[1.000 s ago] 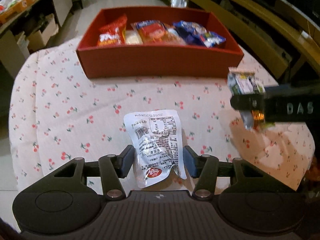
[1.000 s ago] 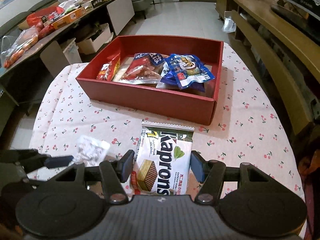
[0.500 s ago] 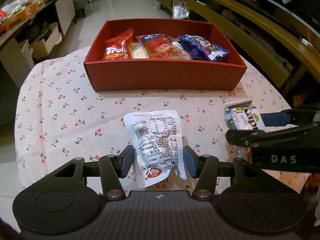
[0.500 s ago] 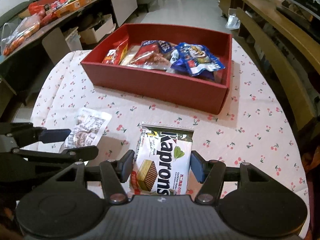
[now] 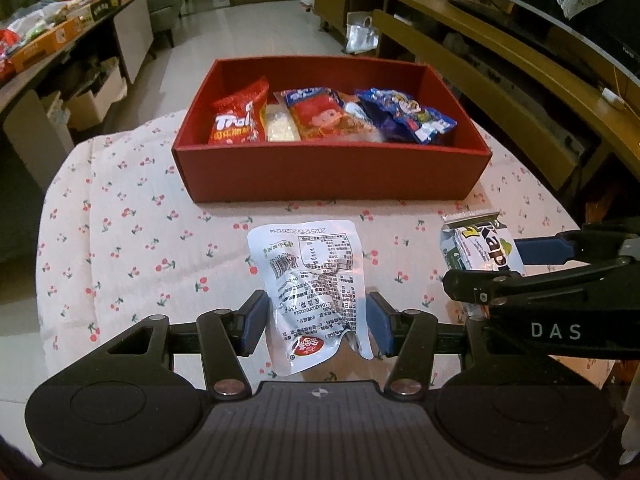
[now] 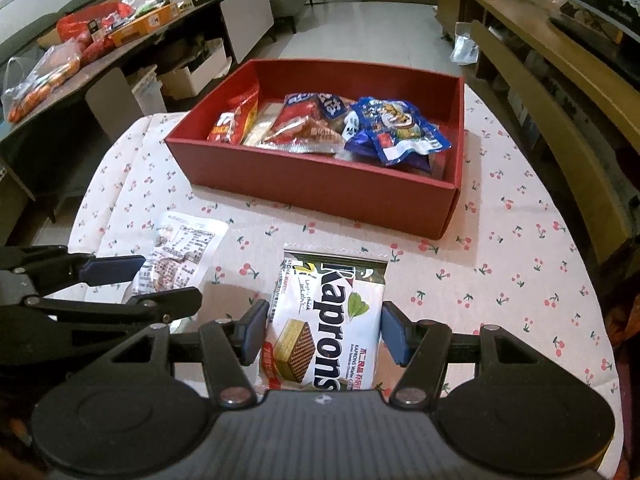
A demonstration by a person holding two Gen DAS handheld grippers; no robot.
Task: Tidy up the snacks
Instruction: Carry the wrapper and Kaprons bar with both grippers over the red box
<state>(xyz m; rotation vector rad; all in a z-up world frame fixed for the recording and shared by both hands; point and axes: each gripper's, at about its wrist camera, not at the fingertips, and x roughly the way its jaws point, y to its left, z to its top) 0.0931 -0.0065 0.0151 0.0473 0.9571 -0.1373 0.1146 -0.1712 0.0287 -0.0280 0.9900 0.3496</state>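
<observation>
My left gripper [image 5: 316, 322] is shut on a silver snack pouch [image 5: 316, 276] with its printed back up, held above the cherry-print tablecloth. My right gripper [image 6: 324, 332] is shut on a white and green Kaprons wafer pack [image 6: 326, 320]. Each gripper shows in the other's view: the right one [image 5: 520, 264] with the wafer pack [image 5: 480, 246], the left one [image 6: 132, 280] with the pouch [image 6: 180, 256]. The red box [image 5: 332, 176] stands ahead on the table and holds several snack bags. It also shows in the right wrist view [image 6: 320, 184].
The table [image 5: 120, 240] is round-edged with a cherry-print cloth. A long wooden bench [image 5: 500, 64] runs along the right. A cluttered dark side table [image 6: 80, 40] with snacks and boxes stands at the left. Tiled floor lies beyond the box.
Both grippers have risen and pulled back from the box, each still holding its pack. The box now sits farther ahead and more of its inside shows.
</observation>
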